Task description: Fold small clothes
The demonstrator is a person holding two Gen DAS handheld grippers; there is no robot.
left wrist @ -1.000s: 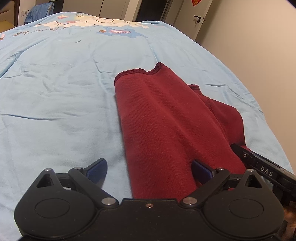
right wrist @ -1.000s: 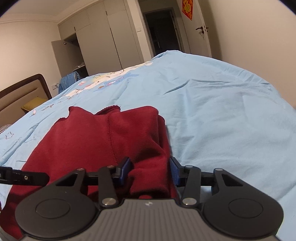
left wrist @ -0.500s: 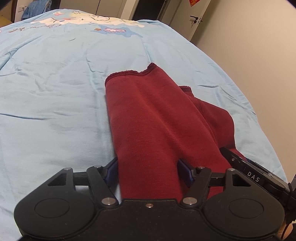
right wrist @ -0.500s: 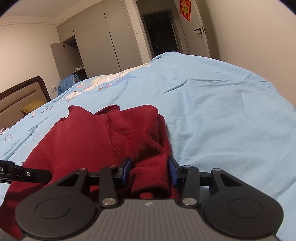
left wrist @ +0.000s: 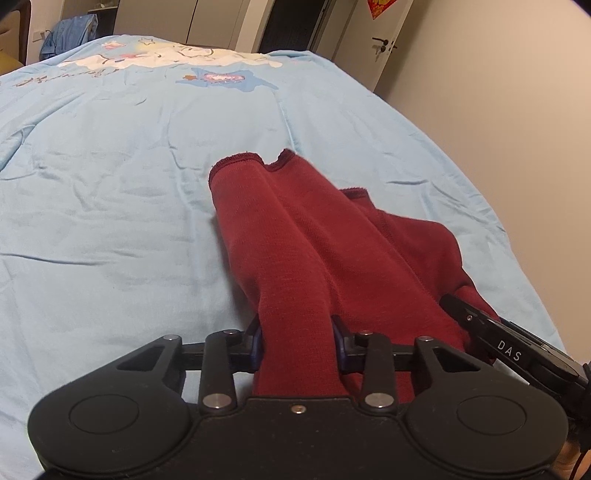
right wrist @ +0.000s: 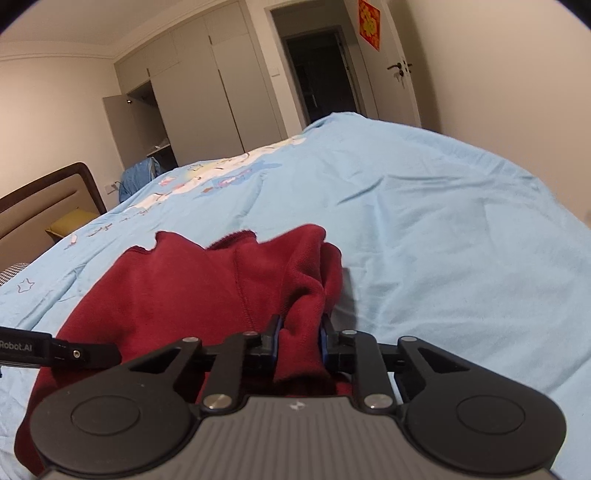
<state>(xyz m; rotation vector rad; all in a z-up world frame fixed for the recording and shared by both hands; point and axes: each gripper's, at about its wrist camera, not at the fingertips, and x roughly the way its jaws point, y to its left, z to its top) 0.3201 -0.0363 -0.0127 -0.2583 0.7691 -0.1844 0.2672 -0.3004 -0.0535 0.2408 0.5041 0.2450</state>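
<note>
Fingers, four in all, two per gripper, each with a blue pad: on my left gripper (left wrist: 298, 338) both fingers (left wrist: 255, 345) are pressed in against a thick bunched fold of the one dark red garment (left wrist: 314, 236), cloth filling the gap between them; on my right gripper (right wrist: 299, 341) the pair of fingers (right wrist: 274, 338) is likewise clamped on a narrower gathered fold of the same garment (right wrist: 192, 291). Grippers, two: I see each one's black body in its own wrist view, and each also shows as a dark bar at the edge of the other's view, the right one (left wrist: 509, 350) at lower right marked "DAS", the left one (right wrist: 55, 349) at far left marked "Robot.AI". Garment, one: knit, stitched hem at the far end, lying on the light blue bedspread (left wrist: 110, 184) towards its right side, the near end lifted into both grips, the far end resting flat on the spread. Bedspread, one, with a printed cartoon panel (left wrist: 166, 62) near the far end. Headboard (right wrist: 48, 206), one, brown-framed, at the left in the right wrist view. Blue cloth heap (right wrist: 138, 177), one, beyond the bed. Wardrobe (right wrist: 195, 92), one run of pale doors, one door standing ajar. Doorway (right wrist: 321, 77), one, dark. Red wall decoration (right wrist: 369, 24), one, beside it. Door handle (right wrist: 399, 68), one.
</note>
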